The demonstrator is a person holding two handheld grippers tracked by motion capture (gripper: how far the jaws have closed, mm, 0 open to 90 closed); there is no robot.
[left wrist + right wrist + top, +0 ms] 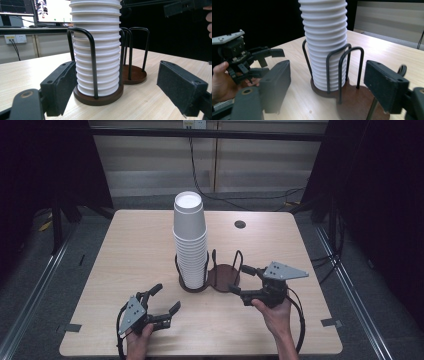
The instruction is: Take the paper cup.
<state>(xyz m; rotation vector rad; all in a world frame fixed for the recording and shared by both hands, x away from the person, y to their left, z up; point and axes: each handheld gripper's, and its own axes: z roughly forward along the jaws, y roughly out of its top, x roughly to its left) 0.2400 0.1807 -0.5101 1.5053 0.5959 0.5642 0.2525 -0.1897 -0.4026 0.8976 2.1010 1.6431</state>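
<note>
A: Cups [190,237], white paper by the look of them, nested in one tall stack in the left bay of the wire holder [207,279], mid-worktop [135,245]. The right bay [224,276] stands vacant.

B: Where are your hands?

A: My left gripper [166,300] sits low, near the holder's front-left, jaws spread wide and holding nothing. My right gripper [241,281] is just beside the vacant bay, also wide apart, also carrying nothing.

B: How do you expect those cups to behave?

A: Light, I'd judge, and thin-walled, so they'd crush under a hard squeeze. The rolled rims [96,53] give ridges all down the stack, which should stop the pads [61,82] sliding. Nested cups tend to cling, so lifting one may drag its neighbours.

B: So where do you take hold?

A: High up, above the wire loops [344,56], across the top cup's wall just under its rim, lightly. Lower down the black wires block the jaws. If cups stick, my other gripper could steady the stack beneath.
</note>
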